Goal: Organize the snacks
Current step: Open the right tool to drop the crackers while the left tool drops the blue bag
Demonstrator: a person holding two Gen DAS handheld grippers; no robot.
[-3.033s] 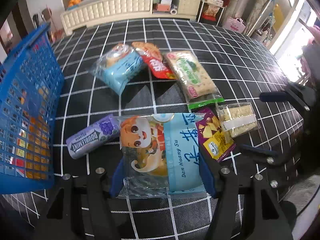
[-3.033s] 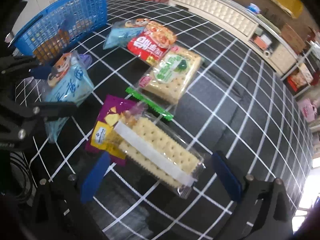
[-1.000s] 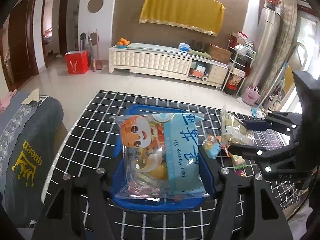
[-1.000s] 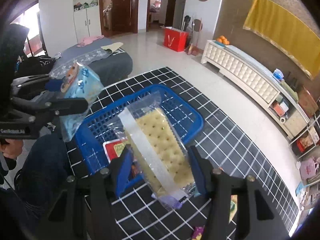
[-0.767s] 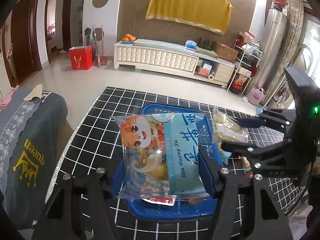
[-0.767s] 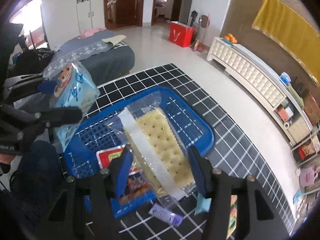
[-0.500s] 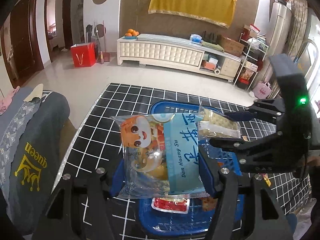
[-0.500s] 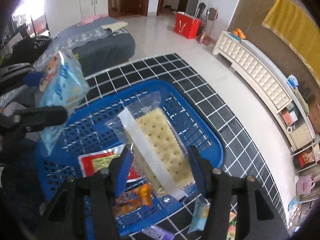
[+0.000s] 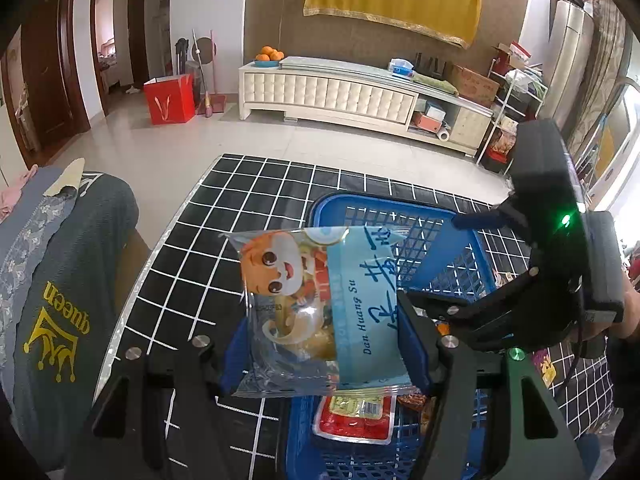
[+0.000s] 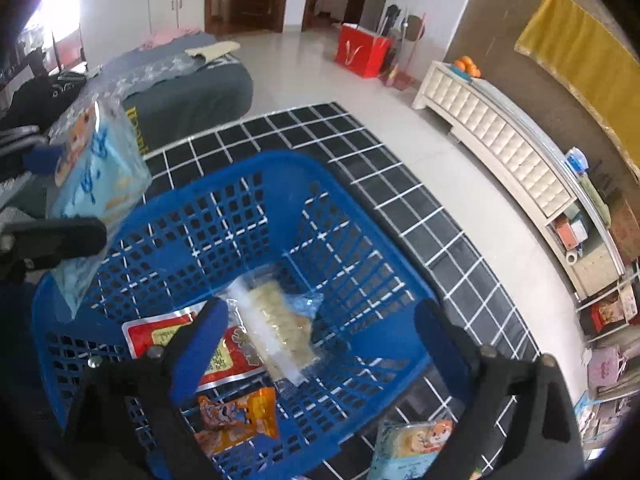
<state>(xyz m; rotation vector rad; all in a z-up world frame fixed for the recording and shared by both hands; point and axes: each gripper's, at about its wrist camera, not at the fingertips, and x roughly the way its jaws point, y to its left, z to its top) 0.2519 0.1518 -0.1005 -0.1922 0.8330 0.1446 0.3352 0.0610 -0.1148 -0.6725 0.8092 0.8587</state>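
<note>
My left gripper (image 9: 320, 344) is shut on a light-blue snack bag (image 9: 316, 304) with a cartoon cat, held above the near end of the blue basket (image 9: 360, 208). My right gripper (image 10: 320, 344) hangs over the basket (image 10: 280, 160) with its jaws opening and its pads touching nothing. Below it, the clear cracker pack (image 10: 280, 324) lies blurred and loose inside the basket, partly on a red packet (image 10: 224, 356). An orange packet (image 10: 240, 416) lies beside them. The right wrist view shows the cat bag (image 10: 96, 184) at the left edge.
The basket stands on a black table with a white grid (image 9: 240, 208), near its corner. A grey covered seat (image 9: 60, 280) adjoins the table on the left. Another light-blue snack (image 10: 408, 448) lies on the table outside the basket.
Both grippers came down over the basket. The right jaws spread apart and the cracker pack dropped from them into the basket. The left still holds the cat bag.
</note>
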